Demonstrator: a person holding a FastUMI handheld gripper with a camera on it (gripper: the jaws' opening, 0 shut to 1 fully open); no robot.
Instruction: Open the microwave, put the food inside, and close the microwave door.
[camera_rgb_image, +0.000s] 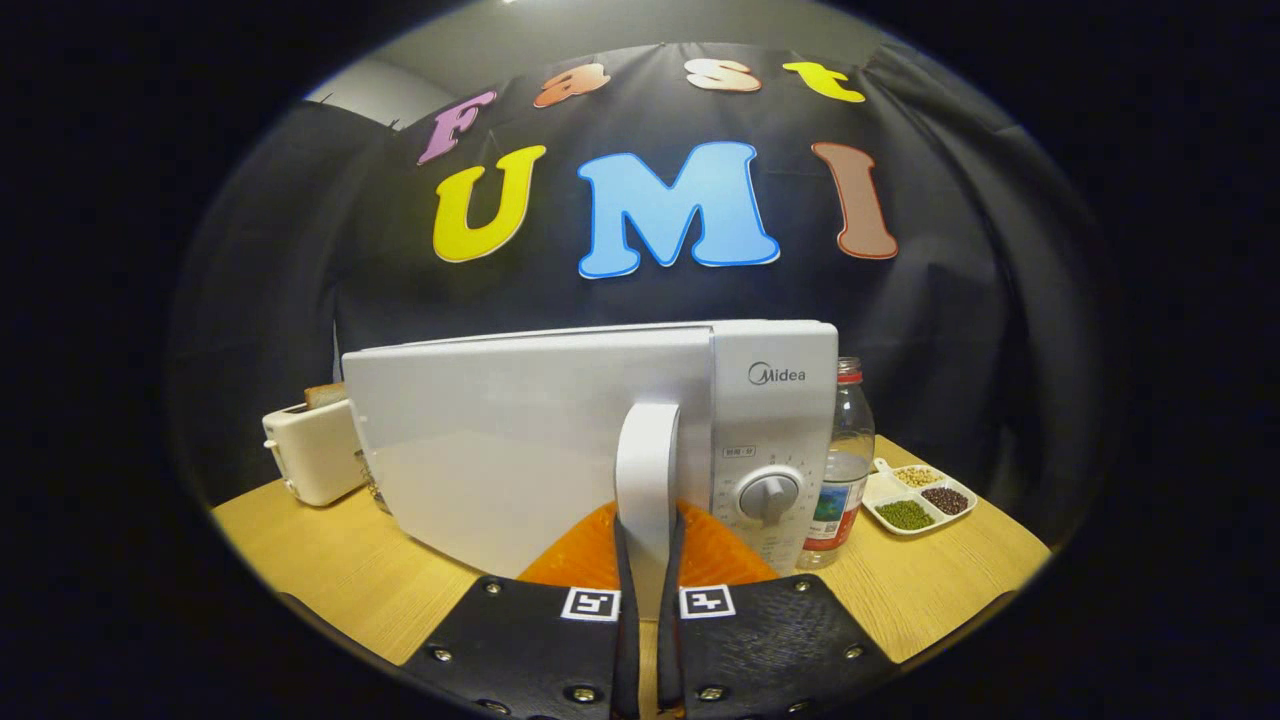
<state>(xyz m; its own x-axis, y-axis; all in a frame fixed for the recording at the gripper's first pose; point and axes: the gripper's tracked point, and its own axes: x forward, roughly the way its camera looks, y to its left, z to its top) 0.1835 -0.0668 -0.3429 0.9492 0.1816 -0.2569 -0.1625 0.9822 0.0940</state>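
Gripper (648, 585) fingers clamped on white microwave's (600, 440) vertical door handle (648, 470); door-opening step. Next: pull outward along hinge arc.

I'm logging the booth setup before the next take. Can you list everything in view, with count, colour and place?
microwave: one, white, on the table just ahead of the fingers, door swung slightly ajar
handle: one, white, upright on the door, between the fingers
dial: one, white, on the panel right of the handle
toaster: one, cream, left of the microwave, bread in its slot
bottle: one, clear with red cap, right of the microwave
tray: one, white, three compartments of green, dark and pale beans, right of the bottle
mat: one, orange, under the microwave's front
table: one, light wood
hand-held gripper: one, fingers closed on the handle from both sides
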